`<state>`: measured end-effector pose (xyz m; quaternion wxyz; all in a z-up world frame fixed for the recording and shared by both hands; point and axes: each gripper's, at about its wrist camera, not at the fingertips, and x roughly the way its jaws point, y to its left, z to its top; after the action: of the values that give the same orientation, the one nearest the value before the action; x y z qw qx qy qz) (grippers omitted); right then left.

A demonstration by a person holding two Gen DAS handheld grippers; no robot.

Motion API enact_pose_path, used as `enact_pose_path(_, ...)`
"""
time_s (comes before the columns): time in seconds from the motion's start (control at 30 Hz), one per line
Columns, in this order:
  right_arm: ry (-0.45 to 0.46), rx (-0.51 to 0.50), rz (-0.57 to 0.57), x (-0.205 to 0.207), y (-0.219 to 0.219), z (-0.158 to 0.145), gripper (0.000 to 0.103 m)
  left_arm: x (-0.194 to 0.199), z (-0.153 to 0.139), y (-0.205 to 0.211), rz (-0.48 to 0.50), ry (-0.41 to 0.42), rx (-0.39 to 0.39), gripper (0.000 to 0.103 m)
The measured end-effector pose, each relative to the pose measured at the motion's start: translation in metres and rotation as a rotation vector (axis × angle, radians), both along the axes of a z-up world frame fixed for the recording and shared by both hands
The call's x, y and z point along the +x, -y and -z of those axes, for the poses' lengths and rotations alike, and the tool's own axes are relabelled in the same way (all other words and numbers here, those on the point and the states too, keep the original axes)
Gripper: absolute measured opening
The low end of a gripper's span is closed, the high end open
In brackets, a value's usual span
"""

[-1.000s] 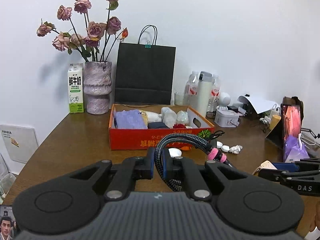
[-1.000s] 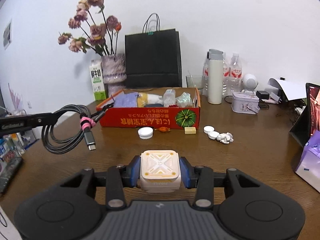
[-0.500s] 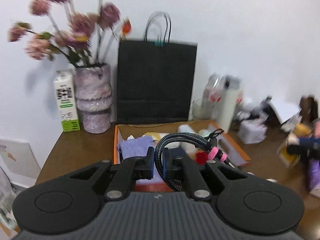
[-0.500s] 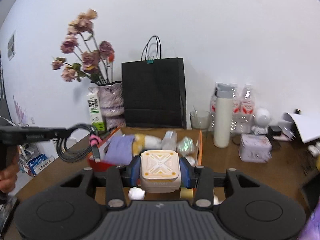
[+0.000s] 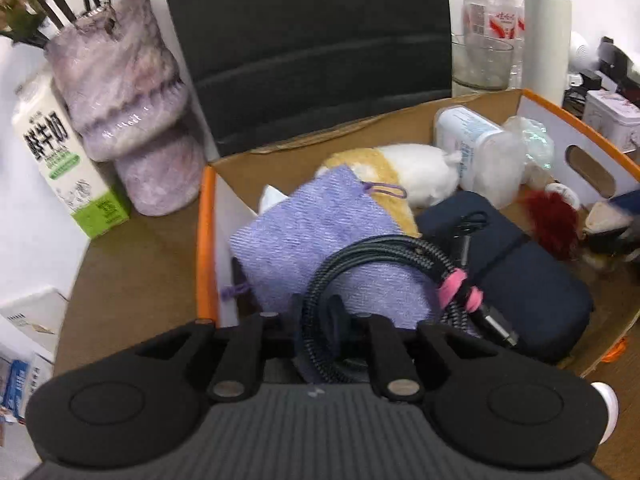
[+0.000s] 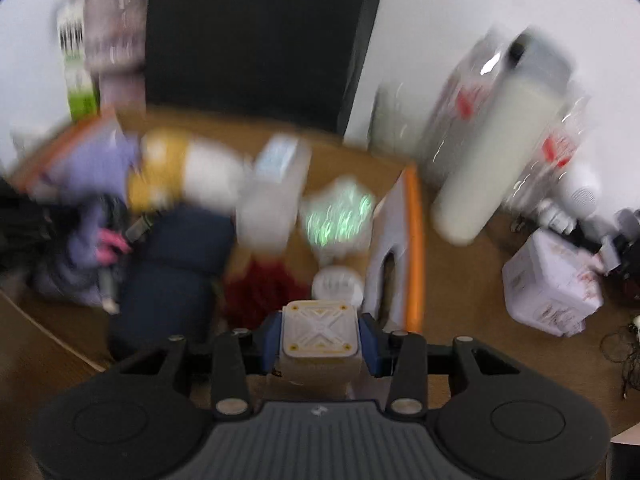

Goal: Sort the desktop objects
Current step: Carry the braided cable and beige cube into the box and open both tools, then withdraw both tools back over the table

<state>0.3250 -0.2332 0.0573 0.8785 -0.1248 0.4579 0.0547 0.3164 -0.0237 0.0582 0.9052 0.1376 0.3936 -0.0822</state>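
Observation:
My left gripper (image 5: 324, 316) hangs over the left half of the orange-rimmed cardboard box (image 5: 206, 240). Its jaws are opening, and the coiled black braided cable (image 5: 400, 248) with pink ties still sits loosely between them, above a purple pouch (image 5: 312, 232) and a navy case (image 5: 532, 280). My right gripper (image 6: 319, 340) is shut on a white-and-yellow cube (image 6: 319, 330), just inside the box's right wall (image 6: 416, 248). The right wrist view is blurred; the cable's pink tie (image 6: 110, 240) shows at its left.
The box also holds a white-and-yellow plush (image 5: 416, 172), a plastic bottle (image 5: 476, 148) and a red tuft (image 5: 554, 220). Behind it stand a black paper bag (image 5: 312, 40), a purple vase (image 5: 128, 120), a milk carton (image 5: 60, 160) and a white flask (image 5: 546, 28). A white tin (image 6: 552, 284) sits right.
Both grippers have swung forward and tipped down from above the table to over the box. The left jaws have parted around the cable. The right still clamps the cube.

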Motion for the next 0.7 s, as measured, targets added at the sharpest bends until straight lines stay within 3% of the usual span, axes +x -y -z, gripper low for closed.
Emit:
enact_pose_path(0.07,-0.002,0.01,-0.001,0.003,-0.004,0.001,0.041,-0.001,-0.01,-0.006,-0.012,-0.005,-0.068,0.027)
enact_pose_path(0.13,-0.007,0.122,0.023,0.005,0.007,-0.009,0.044,-0.008,-0.025,-0.015,-0.024,0.007,-0.139,0.032)
enact_pose_path(0.2,0.0,0.218,0.048,0.004,0.018,-0.024,0.05,-0.016,-0.04,-0.019,-0.042,0.023,-0.181,0.049)
enact_pose_path(0.3,0.004,0.291,0.089,-0.002,0.029,-0.034,0.058,-0.03,-0.053,-0.02,-0.071,0.02,-0.231,0.065)
enact_pose_path(0.37,-0.018,0.299,0.1,-0.009,0.03,-0.03,0.057,-0.044,-0.056,-0.018,-0.106,0.009,-0.255,0.078)
enact_pose_path(0.53,0.037,0.275,0.071,-0.058,0.018,-0.035,0.059,-0.093,-0.06,-0.013,-0.158,0.018,-0.277,0.087)
enact_pose_path(0.57,0.083,0.262,0.058,-0.074,0.013,-0.039,0.06,-0.105,-0.062,-0.013,-0.169,0.032,-0.281,0.091)
enact_pose_path(0.63,0.136,0.252,0.023,-0.101,0.006,-0.046,0.075,-0.133,-0.065,-0.015,-0.183,0.072,-0.301,0.1)
enact_pose_path(0.7,0.196,0.27,-0.02,-0.136,0.001,-0.05,0.078,-0.159,-0.064,-0.017,-0.184,0.093,-0.321,0.101)
